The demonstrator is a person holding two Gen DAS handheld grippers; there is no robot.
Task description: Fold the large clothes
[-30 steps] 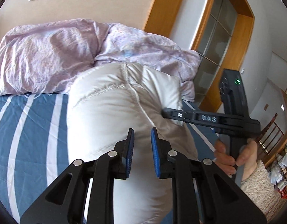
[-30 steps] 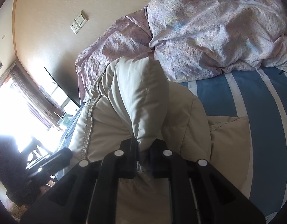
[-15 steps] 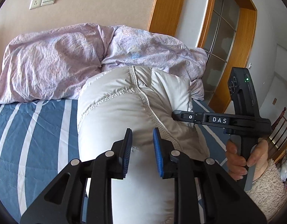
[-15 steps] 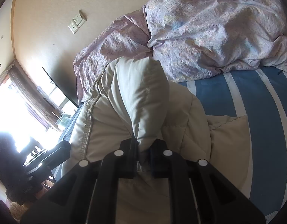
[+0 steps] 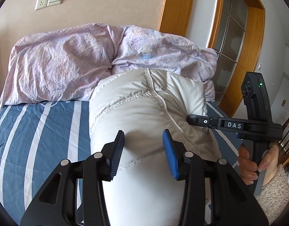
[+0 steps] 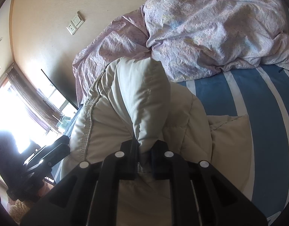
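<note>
Looking from the left wrist, the left gripper (image 5: 143, 146) is opening, its blue pads (image 5: 169, 156) apart over the puffy white jacket (image 5: 144, 113) and not pressing it. The jacket lies bunched up on the striped bed (image 5: 41, 131), just in front of the purple quilt (image 5: 69, 62). A hand (image 5: 255, 162) holds the right gripper (image 5: 193, 119), whose tip pokes into the jacket. White letters on it read "DAS".

From the right wrist, the right gripper (image 6: 144, 152) is clenched on a fold of the jacket (image 6: 144, 94). To fold well, I think this grip should stay tight while the left one finds a new edge. No words show here.
</note>
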